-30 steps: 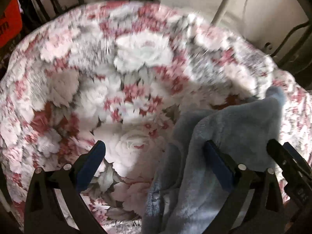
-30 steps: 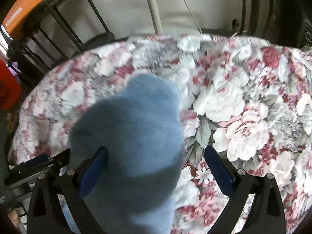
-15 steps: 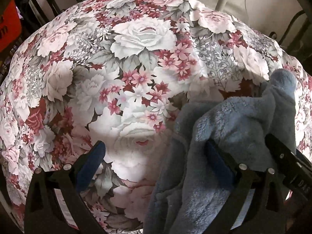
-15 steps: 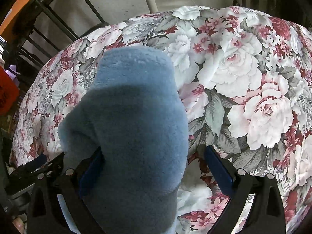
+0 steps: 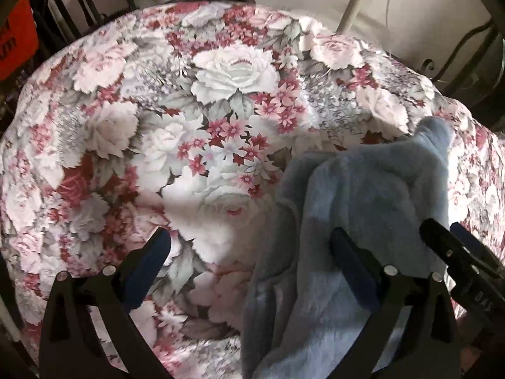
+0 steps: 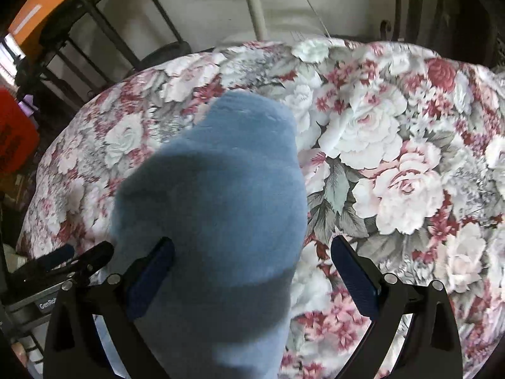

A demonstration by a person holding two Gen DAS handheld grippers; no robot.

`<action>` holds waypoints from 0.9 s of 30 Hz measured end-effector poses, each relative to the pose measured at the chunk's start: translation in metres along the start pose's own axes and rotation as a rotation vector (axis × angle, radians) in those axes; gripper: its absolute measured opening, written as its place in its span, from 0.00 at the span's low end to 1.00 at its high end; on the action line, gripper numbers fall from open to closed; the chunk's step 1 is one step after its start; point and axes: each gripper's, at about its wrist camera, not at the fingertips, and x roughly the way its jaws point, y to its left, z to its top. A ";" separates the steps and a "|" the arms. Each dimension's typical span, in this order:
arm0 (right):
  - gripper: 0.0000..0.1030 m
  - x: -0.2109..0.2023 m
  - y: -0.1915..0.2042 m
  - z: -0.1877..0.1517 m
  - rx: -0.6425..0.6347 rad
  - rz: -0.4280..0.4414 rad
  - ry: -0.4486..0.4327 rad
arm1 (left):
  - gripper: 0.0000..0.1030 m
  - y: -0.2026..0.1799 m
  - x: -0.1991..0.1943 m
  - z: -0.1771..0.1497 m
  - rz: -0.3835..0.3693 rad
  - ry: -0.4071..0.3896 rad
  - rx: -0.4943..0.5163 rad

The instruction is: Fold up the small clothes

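The soft blue fleece garment [image 6: 214, 208] lies bunched at lower centre on the floral tablecloth [image 6: 394, 158]. Left gripper [image 5: 249, 268] and right gripper [image 6: 252, 271] fingers are spread wide, gripping nothing, probably positioned to pinch edges.

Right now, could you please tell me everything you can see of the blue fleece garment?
The blue fleece garment is a soft, plush, pale blue piece, bunched in rounded folds rather than spread flat. In the left wrist view it lies on the floral tablecloth at the right, draped over the right finger of the left hand-held gripper, whose fingers stand wide apart. The right hand-held gripper is open too, its left finger against the fleece. What kind of garment it is cannot be told.
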 end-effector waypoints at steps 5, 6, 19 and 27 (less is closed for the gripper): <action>0.96 -0.030 0.001 -0.010 -0.011 0.014 -0.020 | 0.95 -0.001 -0.023 -0.014 0.020 -0.022 0.044; 0.96 -0.037 0.001 -0.013 -0.014 0.016 -0.023 | 0.95 -0.001 -0.025 -0.016 0.023 -0.024 0.049; 0.96 -0.055 0.001 -0.071 -0.076 -0.007 0.039 | 0.95 -0.022 -0.038 -0.050 0.060 -0.019 0.160; 0.96 -0.016 -0.013 -0.090 -0.098 0.007 0.136 | 0.96 -0.026 -0.003 -0.071 0.093 0.010 0.244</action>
